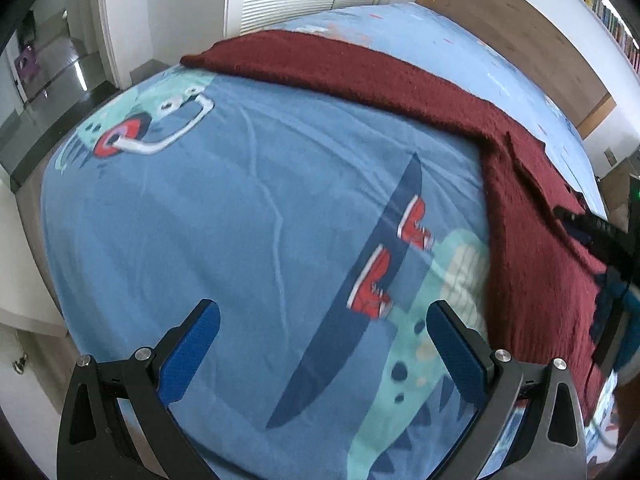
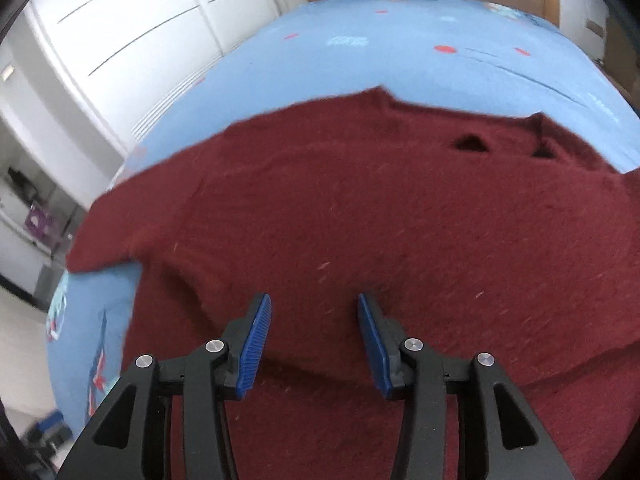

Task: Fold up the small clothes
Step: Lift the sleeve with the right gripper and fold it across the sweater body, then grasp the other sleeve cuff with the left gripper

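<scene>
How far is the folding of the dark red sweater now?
Done: the dark red sweater lies spread on the blue printed bedsheet, one sleeve stretched out. In hand: nothing; the right gripper is open above the sweater, and the left gripper is open over the sheet. Left: probably all the folds.

I can read no words, numbers or brand marks in either view. The bed cover [image 1: 248,208] carries only cartoon pictures, red sneakers and a green creature, without lettering. Far above the bed cover, at the top right corner, the book spines [image 1: 608,20] on a shelf are too small and blurred for me to read.
</scene>
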Available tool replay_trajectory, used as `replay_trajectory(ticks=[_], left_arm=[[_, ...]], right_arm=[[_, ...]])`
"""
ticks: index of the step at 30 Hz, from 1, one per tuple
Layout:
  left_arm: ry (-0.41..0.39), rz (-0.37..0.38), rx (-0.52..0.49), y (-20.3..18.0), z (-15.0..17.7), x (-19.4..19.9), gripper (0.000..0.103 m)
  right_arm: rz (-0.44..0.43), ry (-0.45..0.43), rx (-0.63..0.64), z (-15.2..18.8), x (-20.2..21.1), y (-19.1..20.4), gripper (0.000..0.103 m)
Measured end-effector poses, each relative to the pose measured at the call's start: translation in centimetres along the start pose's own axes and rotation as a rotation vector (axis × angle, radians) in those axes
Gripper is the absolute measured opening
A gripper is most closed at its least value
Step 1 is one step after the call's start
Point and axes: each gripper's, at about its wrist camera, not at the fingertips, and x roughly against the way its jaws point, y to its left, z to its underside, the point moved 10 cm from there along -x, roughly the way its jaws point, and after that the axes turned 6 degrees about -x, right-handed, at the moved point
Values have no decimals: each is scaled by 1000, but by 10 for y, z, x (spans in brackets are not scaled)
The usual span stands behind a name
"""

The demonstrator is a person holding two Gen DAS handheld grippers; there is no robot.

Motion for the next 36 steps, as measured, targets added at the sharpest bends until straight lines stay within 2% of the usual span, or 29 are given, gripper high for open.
replay_trajectory(ticks=[3,7,11,18,20,25,31,35,36], left_arm=[[-10,-6,1,0,-13,-5,102],[-22,-1,13,4,-31,-13,102],[-31,-1,44,12,-52,-23,101],[-53,7,82,20,-87,-43,101],[-56,28,114,25,-98,-50,97],[-61,93,276,56,-130,-74,84],[-120,174,436,94,-170,-91,77],[-185,278,574,122,-193,-97,71],[-213,324,628,131,-199,-99,69]], right_arm=[[-60,-3,24,4,5,14,48],[-65,-35,59,8,20,19,48],[-21,-64,78,10,33,-1,48],[40,-74,46,33,55,-39,48],[48,-75,31,40,61,-51,48],[74,-82,-13,53,80,-78,48],[112,-88,-46,66,99,-105,48],[145,-92,-63,71,111,-122,48],[153,-93,-65,71,113,-126,48]])
